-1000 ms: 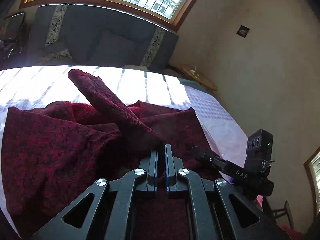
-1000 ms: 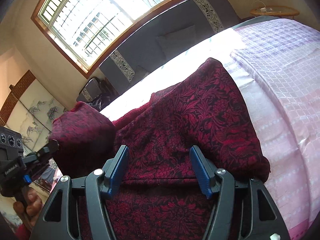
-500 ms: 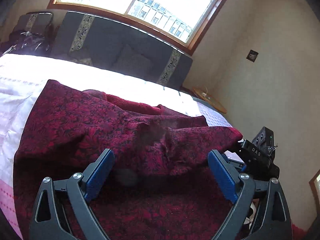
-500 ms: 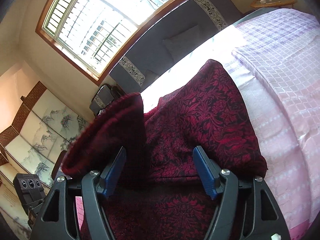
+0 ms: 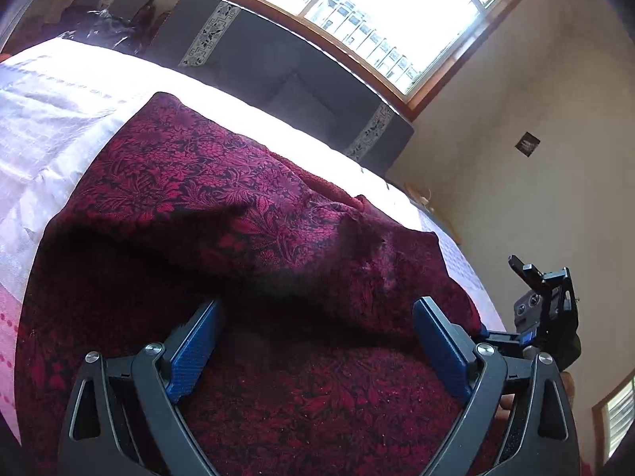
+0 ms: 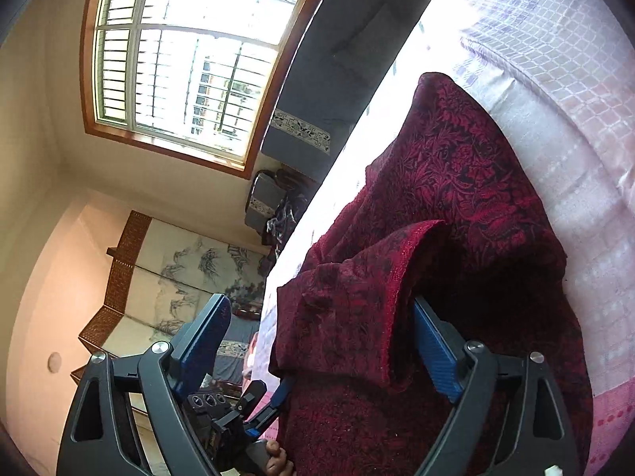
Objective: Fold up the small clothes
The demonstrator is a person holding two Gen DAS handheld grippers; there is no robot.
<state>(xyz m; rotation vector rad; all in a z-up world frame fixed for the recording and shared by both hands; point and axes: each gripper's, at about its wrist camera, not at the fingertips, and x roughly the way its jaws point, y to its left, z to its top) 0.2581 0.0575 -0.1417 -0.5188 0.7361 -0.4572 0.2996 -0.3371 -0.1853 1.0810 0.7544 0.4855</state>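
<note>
With both your left claw (image 5: 317, 341) and right claw (image 6: 321, 341) spread wide, the right having just been opening with cloth between its jaws but unpinched, the dark red floral garment (image 5: 246, 214) lies loose on the bed (image 5: 51, 119), so its raised flap (image 6: 357, 289) may slump and spoil the fold.

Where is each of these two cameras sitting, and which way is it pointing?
Left wrist view: on the left gripper, looking along its open blue fingers over the dark red garment toward the window; the right gripper's body shows at right.
Right wrist view: on the right gripper, tilted, facing the garment; a hand shows below.
Shared: garment, bed, headboard, window.
</note>
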